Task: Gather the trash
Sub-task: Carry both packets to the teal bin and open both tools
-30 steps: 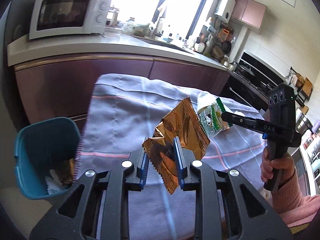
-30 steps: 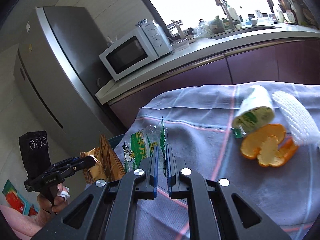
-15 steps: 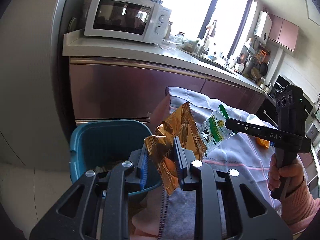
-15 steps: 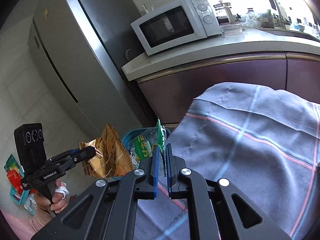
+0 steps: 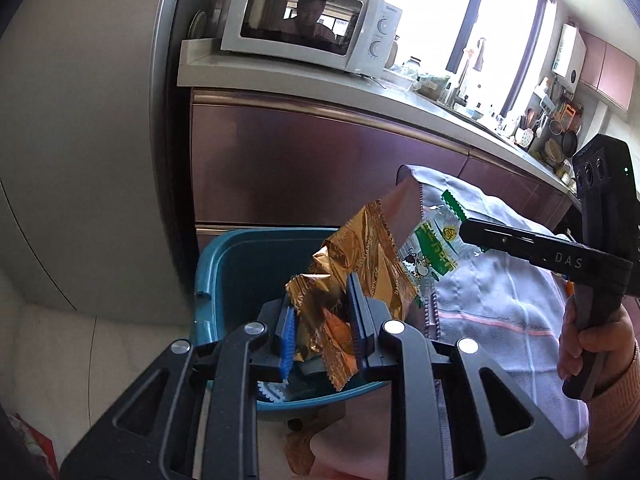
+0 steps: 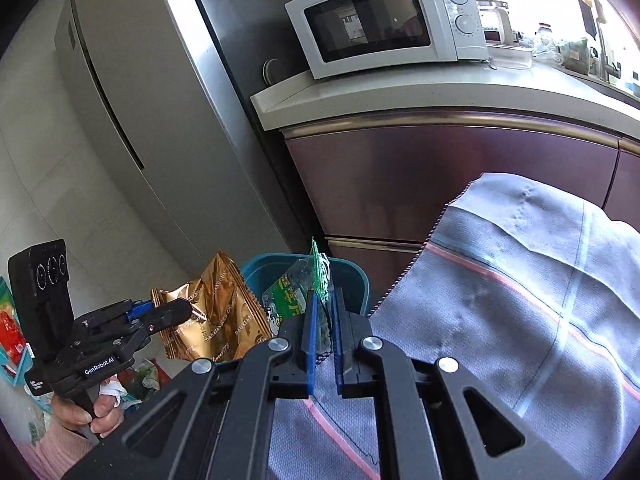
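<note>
Left gripper (image 5: 320, 316): jaws clamped on the crumpled gold wrapper (image 5: 352, 276), which hangs over the near part of the teal bin (image 5: 224, 264). Right gripper (image 6: 323, 320): jaws pinched nearly flat on the clear green-printed wrapper (image 6: 298, 288), sitting at the bin's rim (image 6: 352, 272) on the desk side, not clearly over the opening.

Step in hand, as I read it: drop both pieces in the bin.

How to do it clean:
- Left looks placed. Open the jaws wide, since foil tends to cling to the pads, and give it a moment to fall.
- Right needs to go further over the opening first. Film is light and may drift onto the grey cloth (image 6: 520, 300) or the floor.
- Release low, close to the rim.
- Keep the two grippers apart; they're near each other here.

Bin already holds some scraps, contents hard to make out. Behind it: cabinet front (image 5: 320, 160), microwave (image 5: 308, 16) on the counter, fridge (image 6: 140, 100) to the side.
</note>
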The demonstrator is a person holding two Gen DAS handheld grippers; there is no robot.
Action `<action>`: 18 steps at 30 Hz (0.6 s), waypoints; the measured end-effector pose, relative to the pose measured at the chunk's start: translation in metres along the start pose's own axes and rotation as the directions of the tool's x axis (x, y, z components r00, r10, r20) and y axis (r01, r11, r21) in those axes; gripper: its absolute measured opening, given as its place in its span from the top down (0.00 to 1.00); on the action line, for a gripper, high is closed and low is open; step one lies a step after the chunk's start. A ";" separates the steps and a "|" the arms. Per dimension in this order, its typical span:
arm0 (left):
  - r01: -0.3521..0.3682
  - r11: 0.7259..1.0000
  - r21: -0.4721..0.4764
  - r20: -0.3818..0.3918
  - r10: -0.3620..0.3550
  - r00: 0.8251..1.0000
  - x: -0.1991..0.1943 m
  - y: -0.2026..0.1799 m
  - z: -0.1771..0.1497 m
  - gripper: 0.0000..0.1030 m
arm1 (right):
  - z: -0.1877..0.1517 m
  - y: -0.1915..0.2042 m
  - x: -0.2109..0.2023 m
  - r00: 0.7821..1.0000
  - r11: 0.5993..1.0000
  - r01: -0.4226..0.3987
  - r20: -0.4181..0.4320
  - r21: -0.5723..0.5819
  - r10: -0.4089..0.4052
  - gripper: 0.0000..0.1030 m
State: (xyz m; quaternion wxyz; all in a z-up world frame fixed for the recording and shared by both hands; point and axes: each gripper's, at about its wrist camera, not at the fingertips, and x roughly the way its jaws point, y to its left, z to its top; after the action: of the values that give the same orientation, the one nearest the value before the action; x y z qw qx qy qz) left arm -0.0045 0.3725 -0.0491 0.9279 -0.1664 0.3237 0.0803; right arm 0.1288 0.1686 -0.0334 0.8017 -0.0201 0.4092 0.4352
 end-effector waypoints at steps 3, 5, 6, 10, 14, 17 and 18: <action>-0.015 1.000 -0.006 -0.014 0.015 1.000 0.009 0.003 -0.003 0.77 | 0.002 0.005 0.014 1.000 1.000 0.005 -0.025 -0.011 -0.005 0.94; -0.020 1.000 -0.010 -0.023 0.020 1.000 0.015 0.006 -0.003 0.77 | 0.003 0.008 0.022 0.999 1.000 0.009 -0.039 -0.021 -0.010 0.94; -0.026 1.000 -0.011 -0.026 0.026 0.999 0.018 0.007 -0.003 0.77 | 0.003 0.009 0.027 0.999 1.000 0.010 -0.049 -0.028 -0.012 0.94; -0.034 0.999 -0.012 -0.050 0.034 0.998 0.030 0.009 -0.007 0.77 | 0.003 0.013 0.042 0.997 0.999 0.014 -0.080 -0.040 -0.017 0.94; -0.037 0.999 -0.007 -0.070 0.036 0.997 0.045 0.010 -0.009 0.77 | 0.002 0.015 0.056 0.994 0.999 0.017 -0.106 -0.045 -0.022 0.93; -0.038 0.999 -0.005 -0.082 0.037 0.996 0.056 0.010 -0.011 0.77 | 0.002 0.015 0.062 0.992 0.999 0.022 -0.124 -0.041 -0.027 0.93; -0.039 0.999 -0.005 -0.086 0.038 0.996 0.060 0.010 -0.011 0.77 | 0.001 0.014 0.063 0.991 0.999 0.022 -0.128 -0.039 -0.026 0.93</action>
State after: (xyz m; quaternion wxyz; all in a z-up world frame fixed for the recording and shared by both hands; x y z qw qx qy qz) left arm 0.0332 0.3800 -0.0973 0.9108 -0.1666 0.3664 0.0920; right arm 0.1376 0.2209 -0.0709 0.7783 -0.0682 0.4514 0.4310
